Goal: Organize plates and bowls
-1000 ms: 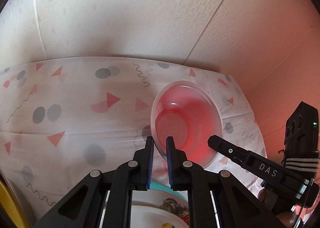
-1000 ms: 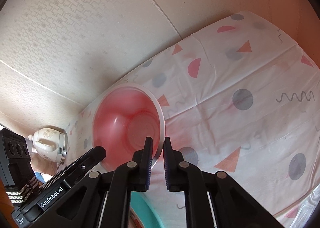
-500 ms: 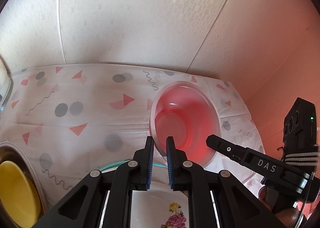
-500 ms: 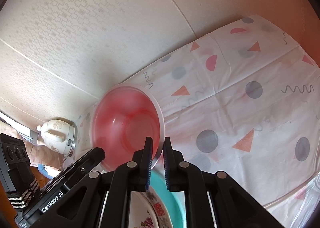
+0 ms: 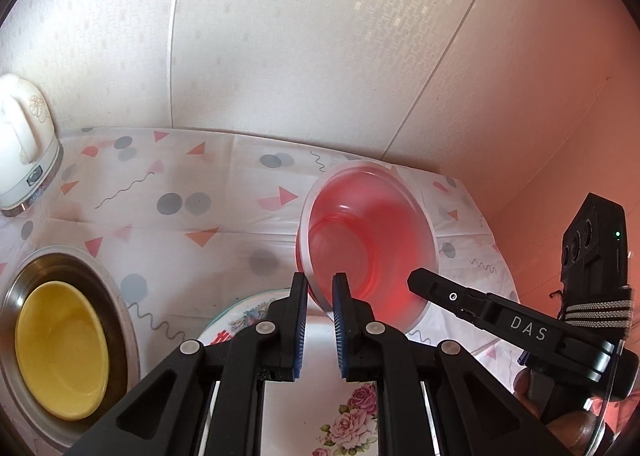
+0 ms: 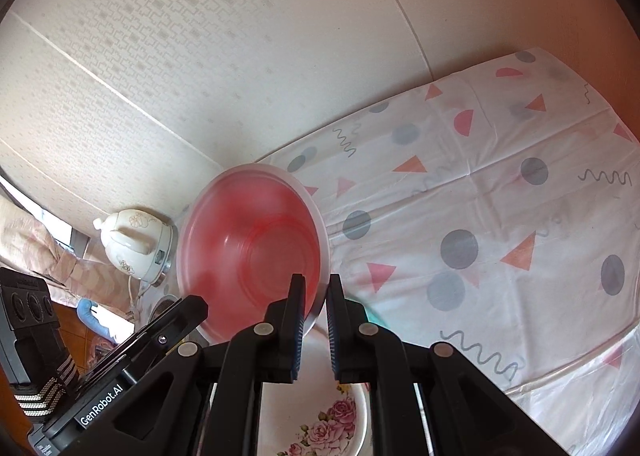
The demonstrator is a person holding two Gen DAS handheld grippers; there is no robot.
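Observation:
A translucent red bowl (image 5: 368,240) is held up in the air, tilted, between both grippers. My left gripper (image 5: 320,288) is shut on its left rim. My right gripper (image 6: 314,292) is shut on its right rim; the bowl (image 6: 256,244) fills the middle of that view. Below them lies a white plate with pink roses and a teal edge (image 5: 352,416), also in the right wrist view (image 6: 320,424). A yellow bowl (image 5: 60,348) sits inside a steel bowl (image 5: 120,320) at the lower left.
A white electric kettle (image 5: 24,140) stands at the far left by the wall, also in the right wrist view (image 6: 134,244). The table wears a white cloth with triangles and dots (image 6: 480,216). Patterned wall panels rise close behind.
Both grippers have lifted the red bowl higher and drawn it back. The rose plate, the steel bowl with the yellow bowl and the kettle have come into view.

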